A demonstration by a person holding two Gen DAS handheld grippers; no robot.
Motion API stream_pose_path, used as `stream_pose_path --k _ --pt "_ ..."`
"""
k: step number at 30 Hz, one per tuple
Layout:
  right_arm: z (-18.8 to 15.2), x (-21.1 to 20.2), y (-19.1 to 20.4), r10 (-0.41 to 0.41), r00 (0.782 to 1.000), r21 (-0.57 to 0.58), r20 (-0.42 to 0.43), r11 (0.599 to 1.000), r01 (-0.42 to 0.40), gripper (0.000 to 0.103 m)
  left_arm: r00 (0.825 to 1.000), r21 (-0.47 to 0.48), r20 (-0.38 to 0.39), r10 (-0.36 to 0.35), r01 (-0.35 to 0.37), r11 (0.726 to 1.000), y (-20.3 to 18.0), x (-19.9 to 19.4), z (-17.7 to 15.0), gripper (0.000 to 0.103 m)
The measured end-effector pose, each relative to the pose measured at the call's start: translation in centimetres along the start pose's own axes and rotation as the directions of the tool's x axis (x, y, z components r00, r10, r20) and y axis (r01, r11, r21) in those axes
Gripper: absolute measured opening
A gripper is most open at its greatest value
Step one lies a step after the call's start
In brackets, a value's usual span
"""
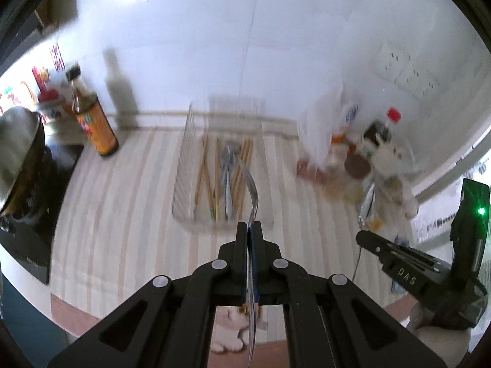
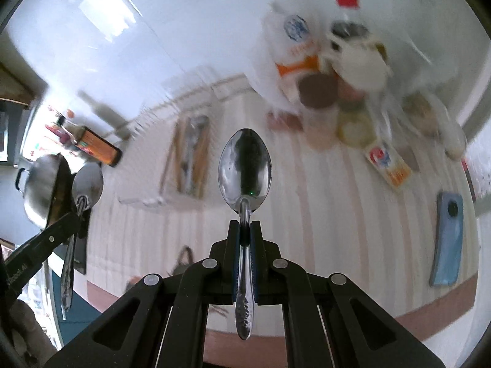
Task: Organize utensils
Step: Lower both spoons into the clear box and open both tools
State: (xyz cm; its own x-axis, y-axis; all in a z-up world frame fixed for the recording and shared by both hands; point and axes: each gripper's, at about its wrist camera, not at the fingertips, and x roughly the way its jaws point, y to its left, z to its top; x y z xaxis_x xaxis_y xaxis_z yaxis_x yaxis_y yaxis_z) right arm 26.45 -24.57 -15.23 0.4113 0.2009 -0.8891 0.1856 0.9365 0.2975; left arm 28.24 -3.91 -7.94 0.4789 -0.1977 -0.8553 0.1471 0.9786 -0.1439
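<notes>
My left gripper [image 1: 249,225] is shut on a metal spoon [image 1: 251,184] that shows edge-on, held above the striped counter. Beyond it stands a wire basket [image 1: 184,153] holding wooden chopsticks [image 1: 204,171] and metal cutlery [image 1: 228,168]. My right gripper [image 2: 245,224] is shut on the handle of a second spoon [image 2: 245,165], bowl facing the camera, also raised over the counter. In the right wrist view the basket [image 2: 141,201] lies to the left, and the left gripper [image 2: 75,211] appears with its spoon [image 2: 87,184]. The right gripper [image 1: 360,237] shows at the right edge of the left wrist view.
A brown sauce bottle [image 1: 95,122] and a steel pot [image 1: 18,153] on a black stove sit left of the basket. Bags, jars and bottles [image 1: 353,153] crowd the right corner by the wall. A small box [image 2: 388,162] and a blue phone [image 2: 446,239] lie on the counter's right.
</notes>
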Motion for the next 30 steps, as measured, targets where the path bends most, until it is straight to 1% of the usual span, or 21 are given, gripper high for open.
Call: stream_pose_path --k 3,5,9,13,18,21,24,27,30 --pt "2.9 0.0 1.9 0.023 0.999 -0.025 0.022 0.999 -0.023 0.006 0.999 0.008 0.028 0.014 -0.015 1.0 -0.2 0.2 2.4 0.0" --pt "4.7 0.4 3.0 0.035 0.999 -0.037 0.029 0.999 -0.034 0.006 0.999 0.016 0.031 0.024 -0.025 1.0 -0.2 0.8 3.8 0.0" --pt "8.2 1.9 5.4 0.041 0.999 -0.063 0.027 0.997 -0.039 0.006 0.999 0.021 -0.007 0.035 -0.035 0.999 0.2 3.3 6.1 0.0" --pt "10.7 4.8 7.0 0.039 0.999 -0.065 -0.016 0.997 -0.04 0.006 0.998 0.017 -0.052 0.047 -0.046 0.999 1.1 6.1 7.7 0.0" --pt "12.0 9.8 8.4 0.042 0.995 -0.069 -0.091 0.996 -0.049 0.006 0.989 -0.03 -0.147 0.033 -0.038 0.999 3.2 10.6 9.0 0.0" --pt "12.0 12.7 8.7 0.046 0.99 -0.064 -0.136 0.996 -0.055 0.006 0.976 -0.066 -0.216 0.017 -0.032 0.997 4.6 13.3 9.3 0.0" --pt "12.4 15.0 9.2 0.041 0.983 -0.074 -0.178 0.996 -0.054 0.007 0.965 -0.084 -0.261 0.002 -0.024 0.996 5.2 14.9 9.4 0.001" --pt "12.7 16.8 9.3 0.043 0.971 -0.073 -0.236 0.995 -0.062 0.007 0.963 -0.099 -0.27 0.007 -0.034 0.995 5.6 15.2 9.5 0.003" --pt "12.9 17.4 8.8 0.032 0.967 -0.069 -0.252 0.996 -0.051 0.008 0.965 -0.087 -0.255 0.059 -0.084 0.993 5.7 14.8 9.4 0.005"
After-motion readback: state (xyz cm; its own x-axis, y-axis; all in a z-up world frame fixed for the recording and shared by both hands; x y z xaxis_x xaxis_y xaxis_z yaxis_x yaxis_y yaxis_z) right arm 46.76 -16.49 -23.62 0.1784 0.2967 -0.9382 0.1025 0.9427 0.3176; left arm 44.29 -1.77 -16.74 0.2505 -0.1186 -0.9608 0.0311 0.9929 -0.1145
